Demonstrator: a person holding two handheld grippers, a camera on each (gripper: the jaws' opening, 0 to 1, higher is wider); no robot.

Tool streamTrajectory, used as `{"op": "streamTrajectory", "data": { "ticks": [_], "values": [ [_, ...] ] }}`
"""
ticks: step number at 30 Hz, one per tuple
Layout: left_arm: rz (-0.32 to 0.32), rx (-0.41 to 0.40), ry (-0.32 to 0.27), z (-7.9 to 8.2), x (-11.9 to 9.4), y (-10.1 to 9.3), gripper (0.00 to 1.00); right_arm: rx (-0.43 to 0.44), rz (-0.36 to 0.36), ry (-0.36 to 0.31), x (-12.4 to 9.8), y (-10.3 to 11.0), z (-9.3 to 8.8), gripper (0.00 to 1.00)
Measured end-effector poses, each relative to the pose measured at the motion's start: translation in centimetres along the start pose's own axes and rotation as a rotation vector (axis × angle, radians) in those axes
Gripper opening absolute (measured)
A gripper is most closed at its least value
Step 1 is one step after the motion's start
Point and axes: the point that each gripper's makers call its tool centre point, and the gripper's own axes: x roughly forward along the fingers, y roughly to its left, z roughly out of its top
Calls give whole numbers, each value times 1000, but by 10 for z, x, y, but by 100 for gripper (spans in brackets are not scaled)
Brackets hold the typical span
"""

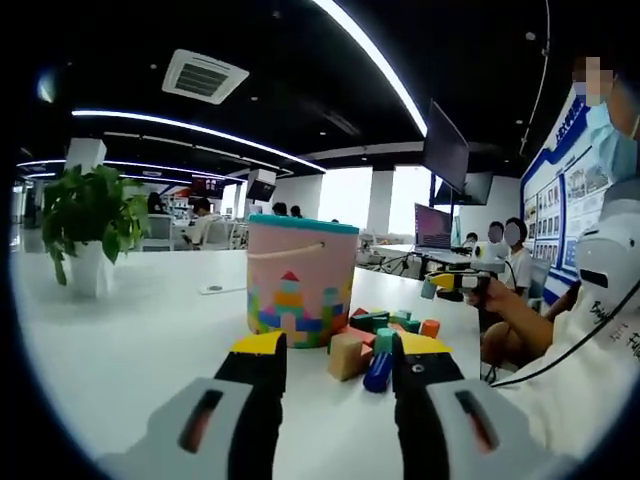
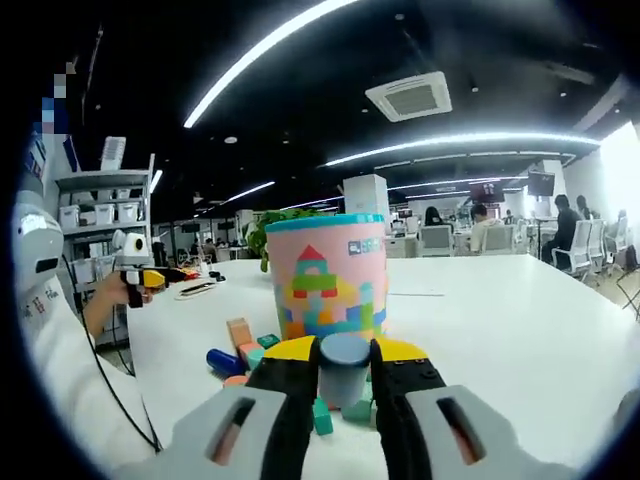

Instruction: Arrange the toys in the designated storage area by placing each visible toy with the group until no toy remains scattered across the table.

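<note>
White tool bodies, black yellow-tipped jaws.

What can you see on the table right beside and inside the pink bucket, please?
Beside the pink bucket lie loose wooden blocks. The right gripper grips a grey cylinder block in front of it. The bucket's inside is hidden by its wall.

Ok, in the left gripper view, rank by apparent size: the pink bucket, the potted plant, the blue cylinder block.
1. Pink bucket, though it sits nearer the camera than the plant.
2. Potted plant, farther back, so its true size against the bucket is unsure.
3. Blue cylinder block, clearly smallest despite being nearest.
</note>
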Motion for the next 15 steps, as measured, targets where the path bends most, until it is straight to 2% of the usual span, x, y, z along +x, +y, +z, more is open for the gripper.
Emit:
{"op": "streamTrajectory", "data": {
  "ticks": [1, 2, 4, 8, 11, 12, 15],
  "values": [
    [-9, 4, 4, -1, 0, -2, 48, -9, -2, 5, 0, 0, 0, 20],
    [-55, 7, 27, -4, 0, -10, 50, -17, -5, 11, 0, 0, 0, 20],
    [-82, -14, 3, 0, 0, -15, 50, -49, -6, 26, 1, 2, 0, 20],
    [-108, 26, 41, -4, 1, -22, 51, -79, -16, 37, 2, 1, 2, 20],
    [-125, 47, 54, -5, 2, -27, 51, -59, 8, 18, 2, 4, 8, 20],
    [-176, 69, 84, -10, 2, -36, 51, -55, 11, 17, 2, 5, 11, 20],
    [-188, 77, 94, -12, 4, -41, 51, -70, 10, 19, 3, 7, 15, 20]
  ]
}}
